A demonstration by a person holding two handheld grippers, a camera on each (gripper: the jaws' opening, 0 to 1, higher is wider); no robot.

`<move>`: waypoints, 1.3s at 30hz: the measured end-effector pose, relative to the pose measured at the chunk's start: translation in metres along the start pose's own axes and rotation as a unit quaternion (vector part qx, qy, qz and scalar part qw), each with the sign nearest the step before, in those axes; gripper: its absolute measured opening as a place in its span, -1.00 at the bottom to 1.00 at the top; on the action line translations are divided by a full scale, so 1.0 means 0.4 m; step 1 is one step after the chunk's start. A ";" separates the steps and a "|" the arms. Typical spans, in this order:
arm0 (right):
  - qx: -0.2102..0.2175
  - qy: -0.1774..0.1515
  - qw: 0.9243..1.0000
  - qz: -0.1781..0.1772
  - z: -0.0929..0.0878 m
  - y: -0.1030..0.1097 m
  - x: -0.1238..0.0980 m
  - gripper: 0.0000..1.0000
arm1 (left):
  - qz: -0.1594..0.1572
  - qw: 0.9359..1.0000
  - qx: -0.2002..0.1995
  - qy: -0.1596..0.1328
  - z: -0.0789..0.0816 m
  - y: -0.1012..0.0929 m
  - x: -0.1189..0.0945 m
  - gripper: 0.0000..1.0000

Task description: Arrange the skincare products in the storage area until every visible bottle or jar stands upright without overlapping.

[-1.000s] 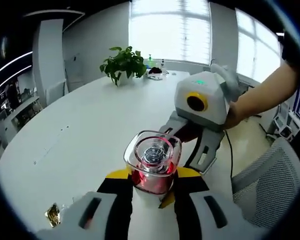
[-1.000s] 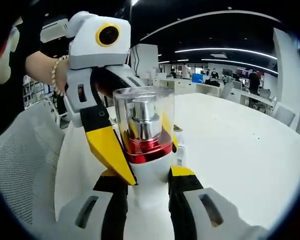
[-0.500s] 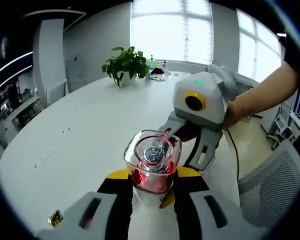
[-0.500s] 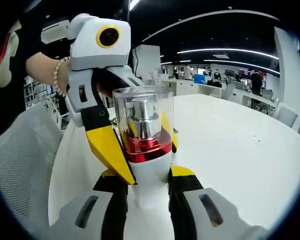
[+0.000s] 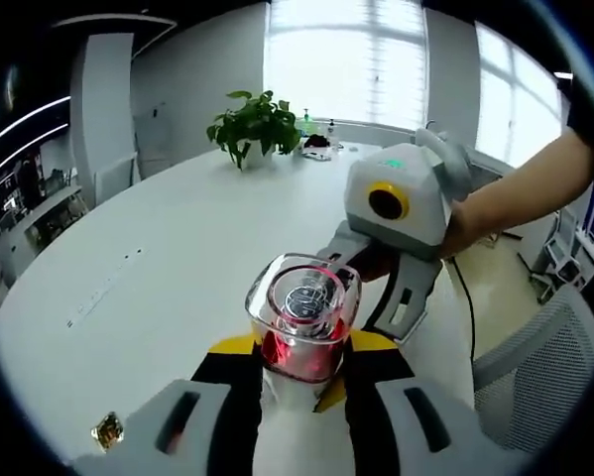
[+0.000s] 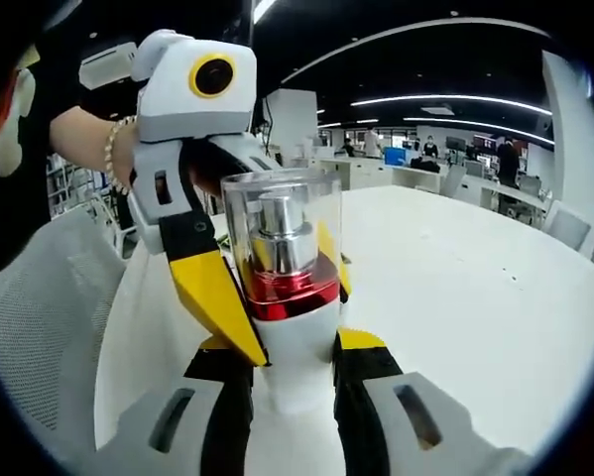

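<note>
Between the yellow-tipped jaws of the right gripper (image 6: 289, 362) stands the pump bottle (image 6: 285, 288), white-bodied with a red collar and clear cap, pinched at its lower body. The left gripper (image 5: 297, 372) closes on the same bottle higher up, its jaws pressed against the red collar and cap base. Both grippers clamp one item, held upright above the white table (image 5: 168, 258).

Judgement: the step in hand is setting this bottle down standing. To do it well, keep the axis vertical, lower until the base seats flat on bare tabletop, then release one gripper before the other so it does not tip.

Far across the table stands a potted plant (image 5: 254, 124); a mesh chair (image 5: 539, 372) sits to the right.
</note>
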State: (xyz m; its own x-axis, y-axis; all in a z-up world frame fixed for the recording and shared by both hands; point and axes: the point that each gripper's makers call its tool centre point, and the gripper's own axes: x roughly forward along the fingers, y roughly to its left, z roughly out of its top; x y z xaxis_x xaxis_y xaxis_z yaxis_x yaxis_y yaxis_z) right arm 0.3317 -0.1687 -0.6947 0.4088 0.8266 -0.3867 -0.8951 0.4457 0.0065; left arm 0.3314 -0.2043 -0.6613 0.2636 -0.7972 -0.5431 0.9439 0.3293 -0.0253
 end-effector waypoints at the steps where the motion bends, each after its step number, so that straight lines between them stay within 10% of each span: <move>1: 0.001 0.002 1.000 0.000 0.000 0.000 0.000 -0.39 | 0.000 1.000 0.000 0.000 0.000 0.001 0.000 -0.46; 9: 0.008 0.072 0.997 -0.010 -0.047 -0.006 0.001 -0.26 | 0.001 1.000 -0.004 0.009 -0.017 -0.003 0.003 -0.38; 39: 0.068 0.053 0.992 -0.088 -0.029 0.065 -0.067 0.35 | 0.036 0.994 -0.103 -0.007 -0.081 -0.030 -0.163 0.40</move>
State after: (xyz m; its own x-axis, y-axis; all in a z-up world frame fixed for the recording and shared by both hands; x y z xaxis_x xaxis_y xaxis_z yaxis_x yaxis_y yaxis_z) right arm 0.2954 -0.1834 -0.6950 0.5294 0.6943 -0.4875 -0.7762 0.6284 0.0520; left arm 0.2966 -0.1398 -0.6530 0.3328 -0.7746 -0.5377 0.8619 0.4813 -0.1598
